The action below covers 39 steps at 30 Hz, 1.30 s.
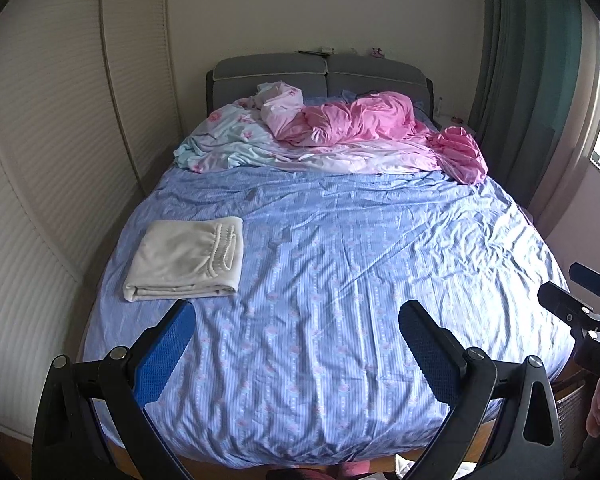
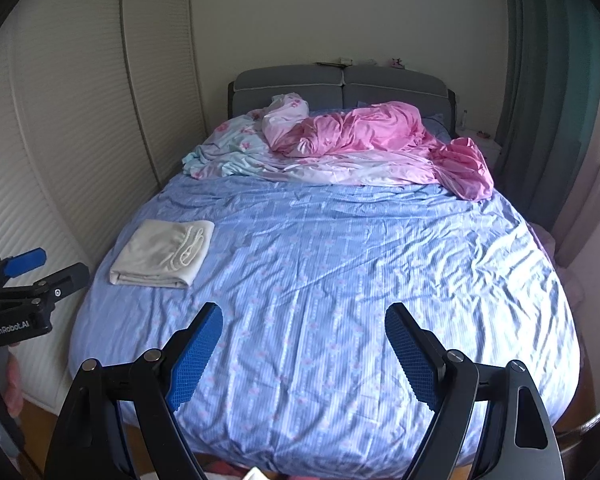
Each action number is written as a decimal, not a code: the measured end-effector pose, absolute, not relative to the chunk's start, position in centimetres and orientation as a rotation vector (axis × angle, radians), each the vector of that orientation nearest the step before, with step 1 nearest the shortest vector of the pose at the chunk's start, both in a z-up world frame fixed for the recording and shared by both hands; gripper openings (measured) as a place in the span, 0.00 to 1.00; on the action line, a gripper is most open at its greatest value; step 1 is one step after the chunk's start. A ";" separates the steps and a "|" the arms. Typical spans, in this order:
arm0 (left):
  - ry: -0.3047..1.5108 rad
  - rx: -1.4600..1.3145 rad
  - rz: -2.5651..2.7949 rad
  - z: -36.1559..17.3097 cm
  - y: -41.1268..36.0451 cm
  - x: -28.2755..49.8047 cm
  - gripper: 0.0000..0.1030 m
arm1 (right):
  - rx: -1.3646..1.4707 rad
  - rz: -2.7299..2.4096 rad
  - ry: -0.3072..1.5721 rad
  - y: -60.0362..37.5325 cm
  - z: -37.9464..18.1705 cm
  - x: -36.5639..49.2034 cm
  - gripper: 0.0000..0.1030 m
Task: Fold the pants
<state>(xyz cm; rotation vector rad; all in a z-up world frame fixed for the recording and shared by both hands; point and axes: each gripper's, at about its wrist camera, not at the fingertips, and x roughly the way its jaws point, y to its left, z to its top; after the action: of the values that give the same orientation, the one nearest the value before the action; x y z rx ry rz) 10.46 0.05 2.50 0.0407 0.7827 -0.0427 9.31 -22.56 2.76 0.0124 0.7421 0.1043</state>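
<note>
Cream-white pants lie folded into a flat rectangle on the left side of the bed, elastic waistband facing right; the right wrist view shows the same pants. My left gripper is open and empty above the foot of the bed, its left fingertip just short of the folded pants. My right gripper is open and empty too, over the middle of the bed's near end, well to the right of the pants. Each view catches the other gripper at its edge, at the right and at the left.
The blue striped bedsheet covers the bed. A crumpled pink quilt and a pale floral cover lie near the grey headboard. A white louvred wardrobe lines the left side. Green curtains hang right.
</note>
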 end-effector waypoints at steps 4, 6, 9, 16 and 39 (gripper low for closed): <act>0.783 0.046 -0.044 2.8 -1.2 10.0 1.00 | 0.016 0.106 0.736 -23.3 2.8 9.0 0.81; 0.781 0.051 -0.043 3.0 -1.7 9.9 1.00 | 0.020 0.105 0.734 -23.7 2.8 8.7 0.81; 0.777 0.055 -0.041 3.4 -2.3 9.9 1.00 | 0.030 0.104 0.731 -24.4 2.8 8.4 0.81; 0.770 0.066 -0.047 3.8 -3.6 9.6 1.00 | 0.043 0.098 0.726 -25.6 3.0 7.8 0.81; 0.754 0.062 -0.062 4.4 -4.7 9.6 1.00 | 0.038 0.097 0.709 -26.8 3.4 7.6 0.81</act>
<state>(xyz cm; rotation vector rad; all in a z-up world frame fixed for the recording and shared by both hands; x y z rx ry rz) 9.61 -4.68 4.37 0.0624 0.7537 -0.0616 7.63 -26.79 3.42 0.0378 0.7094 0.0973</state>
